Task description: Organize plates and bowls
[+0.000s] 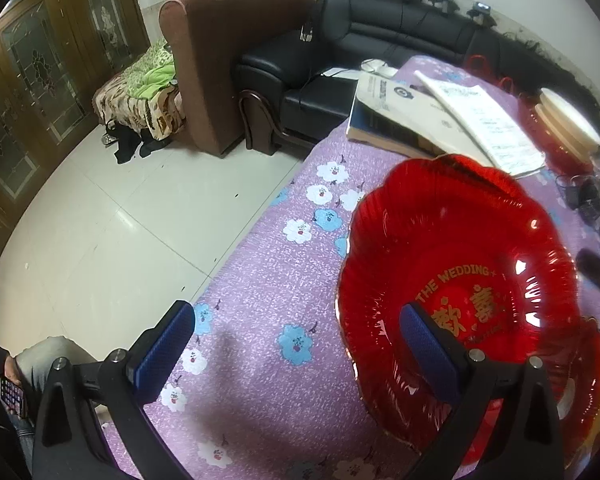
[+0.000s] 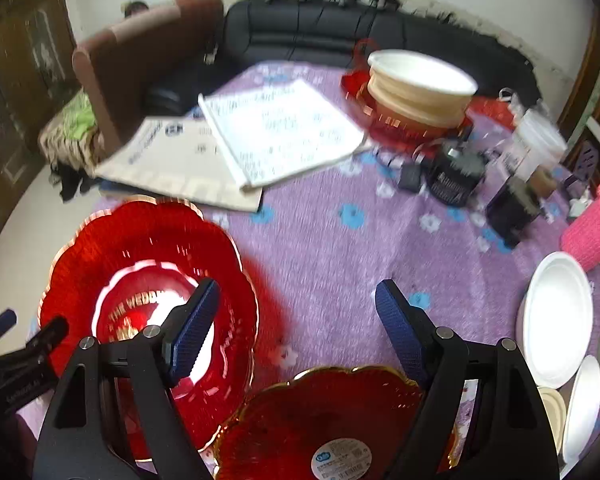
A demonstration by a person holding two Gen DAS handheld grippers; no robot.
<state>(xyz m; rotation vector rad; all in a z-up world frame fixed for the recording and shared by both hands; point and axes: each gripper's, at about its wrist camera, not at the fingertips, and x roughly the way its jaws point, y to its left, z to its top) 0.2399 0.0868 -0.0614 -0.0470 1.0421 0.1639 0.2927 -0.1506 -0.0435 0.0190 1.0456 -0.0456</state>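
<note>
— What is on the desk (image 1: 260,280)?
— A glossy red scalloped plate (image 1: 460,264), gold-rimmed, printed "THE WEDDING" over gold Chinese characters, left of centre. The left hand-held gripper (image 1: 296,344) is open beside it; the right hand-held gripper (image 2: 296,320) gapes above a second red plate (image 2: 332,420) bearing a round sticker

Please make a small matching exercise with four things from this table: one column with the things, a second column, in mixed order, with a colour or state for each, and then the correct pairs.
Things
1. scalloped plate with gold lettering
2. plate nearest the right tool
3. basket
4. round plate at the right edge

Colour or state
A. pink
B. plain white
C. red, lettering facing up
D. red, a round sticker showing

Pairs: 1-C, 2-D, 3-A, 4-B
</note>
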